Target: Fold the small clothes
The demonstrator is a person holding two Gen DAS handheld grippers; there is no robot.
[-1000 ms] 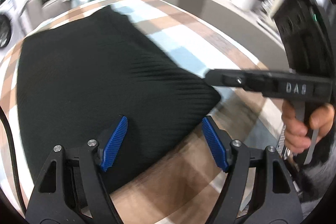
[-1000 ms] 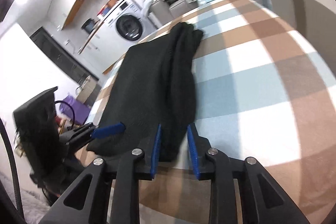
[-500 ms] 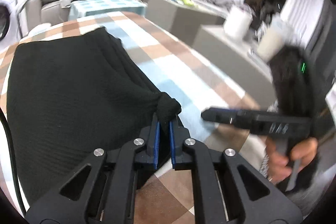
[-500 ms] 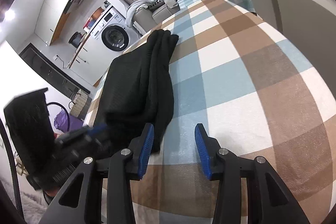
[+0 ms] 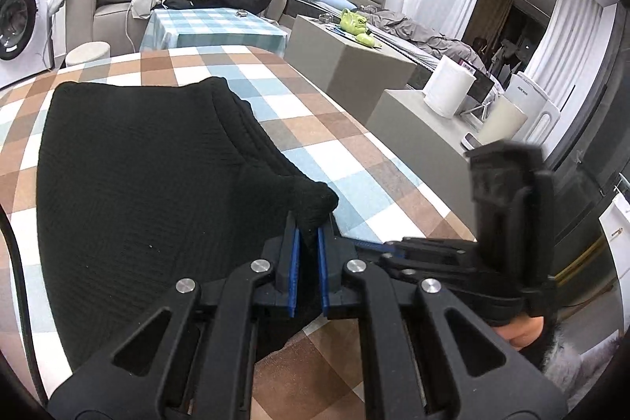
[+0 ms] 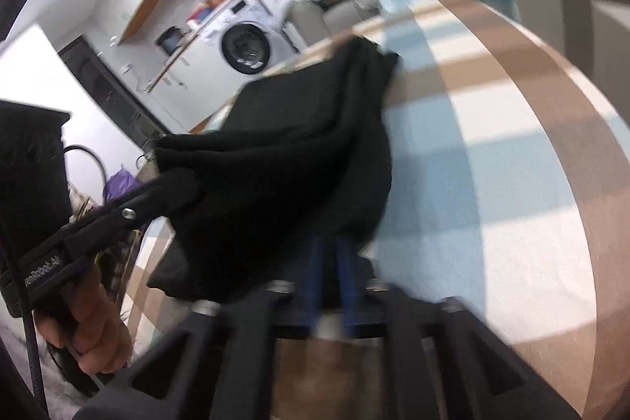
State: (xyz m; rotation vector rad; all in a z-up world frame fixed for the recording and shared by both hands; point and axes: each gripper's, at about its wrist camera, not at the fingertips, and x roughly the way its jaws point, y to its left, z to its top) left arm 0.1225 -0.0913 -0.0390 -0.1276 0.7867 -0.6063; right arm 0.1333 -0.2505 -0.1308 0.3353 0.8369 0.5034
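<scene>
Left gripper (image 5: 307,239): black frame, blue ribbed pads (image 5: 293,262), silver screws (image 5: 262,265). Right gripper (image 6: 330,254): same build. Black cable (image 6: 29,333); fluffy cuff (image 5: 563,361).

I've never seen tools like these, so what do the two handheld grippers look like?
Both are matte black plastic frames with silver bolts. The left gripper and right gripper each have two fingers with ribbed blue pads. A black cable trails from the left one, whose side carries white lettering. A fuzzy cuff shows.
</scene>
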